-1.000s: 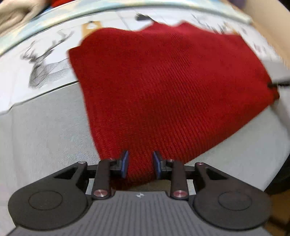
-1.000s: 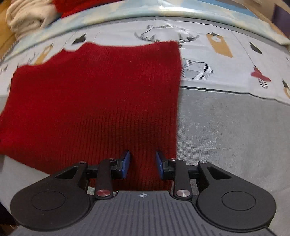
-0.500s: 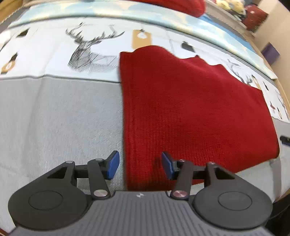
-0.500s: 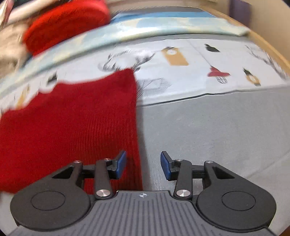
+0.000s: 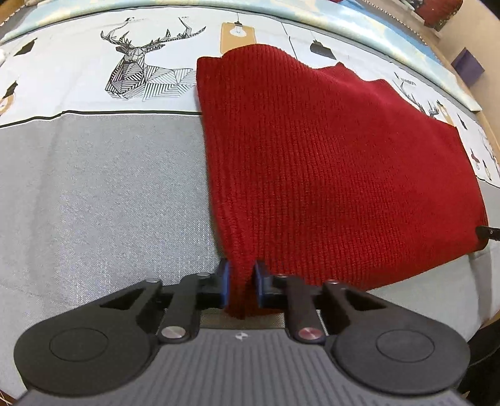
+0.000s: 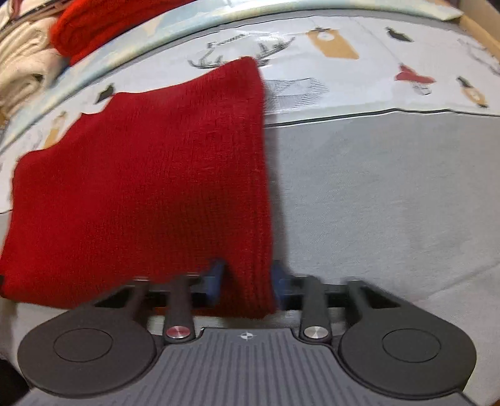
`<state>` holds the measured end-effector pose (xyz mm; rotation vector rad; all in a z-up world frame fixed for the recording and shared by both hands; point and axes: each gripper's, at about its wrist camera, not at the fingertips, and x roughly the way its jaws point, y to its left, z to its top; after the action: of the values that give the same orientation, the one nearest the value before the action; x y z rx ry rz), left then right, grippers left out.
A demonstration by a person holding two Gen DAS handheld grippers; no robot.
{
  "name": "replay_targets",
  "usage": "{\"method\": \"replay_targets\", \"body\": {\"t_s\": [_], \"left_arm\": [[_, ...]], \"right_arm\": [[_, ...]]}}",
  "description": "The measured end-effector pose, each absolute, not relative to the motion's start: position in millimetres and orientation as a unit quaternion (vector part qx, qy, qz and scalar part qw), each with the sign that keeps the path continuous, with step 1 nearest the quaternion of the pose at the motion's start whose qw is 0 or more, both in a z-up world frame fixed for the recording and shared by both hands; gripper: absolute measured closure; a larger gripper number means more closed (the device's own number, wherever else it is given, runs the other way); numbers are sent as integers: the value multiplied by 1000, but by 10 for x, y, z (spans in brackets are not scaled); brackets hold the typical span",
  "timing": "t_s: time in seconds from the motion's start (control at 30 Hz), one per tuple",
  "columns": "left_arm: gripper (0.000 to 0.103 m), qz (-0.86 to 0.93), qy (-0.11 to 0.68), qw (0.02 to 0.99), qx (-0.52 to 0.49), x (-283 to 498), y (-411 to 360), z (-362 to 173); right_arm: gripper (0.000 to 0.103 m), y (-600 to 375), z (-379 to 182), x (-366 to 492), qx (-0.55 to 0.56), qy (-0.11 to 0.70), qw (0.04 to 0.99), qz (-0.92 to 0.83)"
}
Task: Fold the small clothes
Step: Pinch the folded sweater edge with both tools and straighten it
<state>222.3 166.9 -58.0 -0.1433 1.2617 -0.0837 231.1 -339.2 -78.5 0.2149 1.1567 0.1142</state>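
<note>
A dark red knitted garment (image 5: 328,162) lies spread flat on a grey and deer-print cloth (image 5: 93,193). My left gripper (image 5: 240,285) is shut on its near left corner, blue pads pressed against the fabric. In the right wrist view the same garment (image 6: 150,187) lies to the left, and my right gripper (image 6: 247,281) has closed around its near right corner, pads against the knit. The tip of the right gripper shows at the garment's far right edge in the left wrist view (image 5: 489,232).
Folded cream clothes (image 6: 22,65) and a red knit pile (image 6: 103,22) sit at the back left in the right wrist view. A purple box (image 5: 468,64) stands beyond the cloth's right edge. The table's edge runs along the far right (image 5: 487,125).
Both grippers were shut mid-hem, opened and shifted outward half a second ago, and have now closed on the garment's near corners.
</note>
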Motion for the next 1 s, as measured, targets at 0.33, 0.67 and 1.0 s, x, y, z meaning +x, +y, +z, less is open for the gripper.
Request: {"method": "replay_targets", "body": {"t_s": [0.33,0.67,1.0], "left_arm": [[85,-44,596,801,-40,2201,1597,-590],[67,-76,516,850,-71,2138,1561,-244],[67,-67,579,813,-3,2119,1370,-528]], "right_arm": [[91,-3477,-785,2358,96,526,845,19],[62,-3441,-492,2284,49,441,896,-18],[52,-3343,-750,2387,18,515,857,-1]]}}
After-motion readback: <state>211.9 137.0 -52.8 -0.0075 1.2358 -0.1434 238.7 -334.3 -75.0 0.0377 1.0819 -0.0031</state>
